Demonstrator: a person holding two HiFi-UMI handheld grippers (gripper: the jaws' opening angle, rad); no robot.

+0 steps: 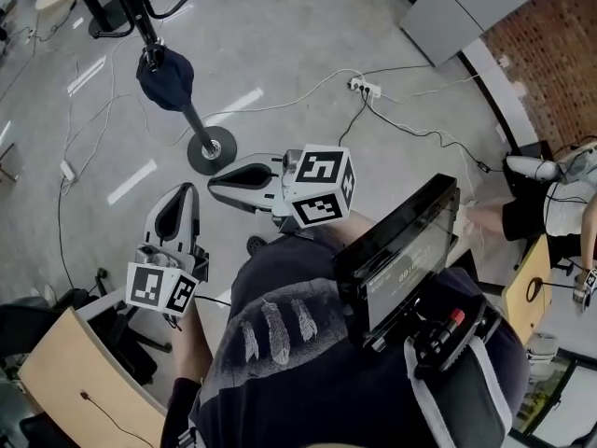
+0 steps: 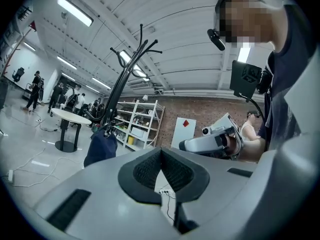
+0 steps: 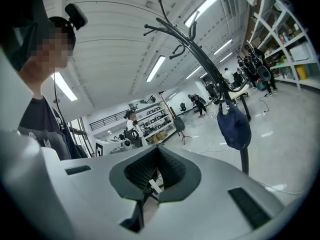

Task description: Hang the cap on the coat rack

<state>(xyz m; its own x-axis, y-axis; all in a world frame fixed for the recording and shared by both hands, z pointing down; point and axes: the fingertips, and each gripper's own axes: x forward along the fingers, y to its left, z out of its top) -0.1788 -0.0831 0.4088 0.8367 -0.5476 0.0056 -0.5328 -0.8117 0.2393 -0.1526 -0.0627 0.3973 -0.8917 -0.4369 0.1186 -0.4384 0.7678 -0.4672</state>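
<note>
The navy cap (image 1: pixel 166 78) hangs on the coat rack (image 1: pixel 140 17), low on its black pole and above the round foot (image 1: pixel 212 149), with its crown sagging down. Nothing else hangs on the rack's curved hooks in either gripper view.

Both grippers are held clear of the coat rack, on the person's side of its foot, and touch neither the rack nor the cap. The left gripper (image 1: pixel 186 194) points roughly toward the rack from below and to the left of the foot. The right gripper (image 1: pixel 216 182) lies just below and to the right of the foot, its tip aimed leftward and close to the left gripper's tip.

In the left gripper view the jaws are closed, the ribbed dark pads (image 2: pixel 172 170) meeting at the tip with nothing gripped. The cap and the rack stand well beyond them, to the left. In the right gripper view the jaws are likewise pressed together at the tip and hold nothing. There the rack and its cap stand off to the right.

A white power strip (image 1: pixel 366 87) lies on the grey floor (image 1: pixel 298 45) to the right of the rack, and loose cables (image 1: pixel 420 131) trail away from it. Behind the rack in the left gripper view are a round surface (image 2: pixel 70 116) and white shelving (image 2: pixel 139 124).
</note>
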